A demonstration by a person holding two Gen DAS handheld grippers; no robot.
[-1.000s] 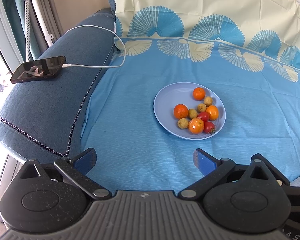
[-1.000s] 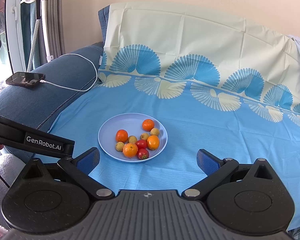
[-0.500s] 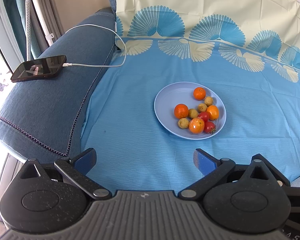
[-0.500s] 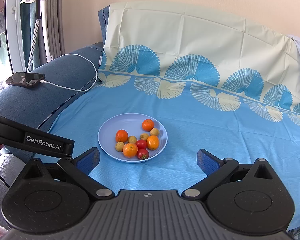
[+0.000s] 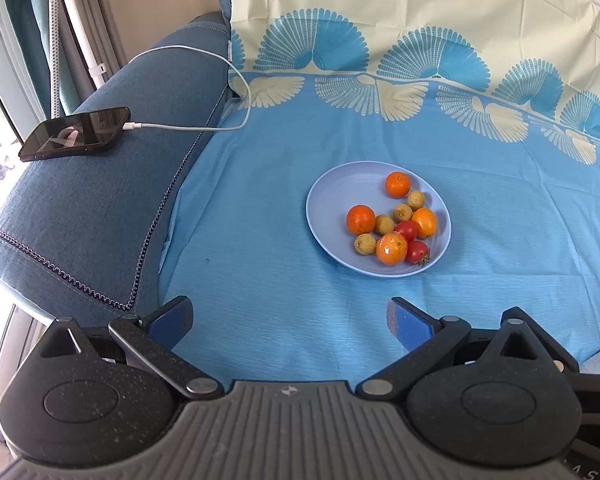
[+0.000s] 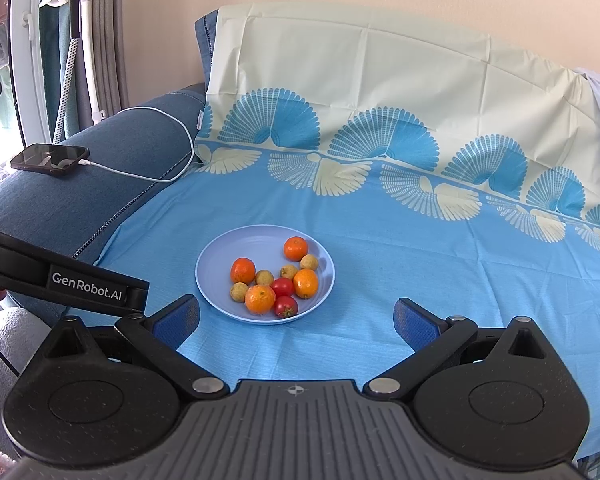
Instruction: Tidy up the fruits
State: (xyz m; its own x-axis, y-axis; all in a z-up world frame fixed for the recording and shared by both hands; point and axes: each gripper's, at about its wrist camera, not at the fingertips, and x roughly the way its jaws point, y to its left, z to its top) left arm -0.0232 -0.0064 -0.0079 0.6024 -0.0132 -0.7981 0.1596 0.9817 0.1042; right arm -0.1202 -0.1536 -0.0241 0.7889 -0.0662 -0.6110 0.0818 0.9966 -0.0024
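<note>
Both sets of jaws spread wide, empty. Right gripper (image 6: 296,318) low over the cloth (image 6: 420,248), aimed nearly straight at the plate (image 6: 220,256), whose near rim sits just ahead between the pads. Left gripper (image 5: 288,320) further back, plate (image 5: 332,200) ahead and off to the right of its line. All fruit heaped on the plate's near-right half: oranges (image 6: 260,299), tomatoes (image 6: 286,306), small tan fruits (image 6: 239,292), touching one another. Judged: right gripper nearer and better lined up; nearest orange and tomato first in reach. Round fruit, no long axis to match.
</note>
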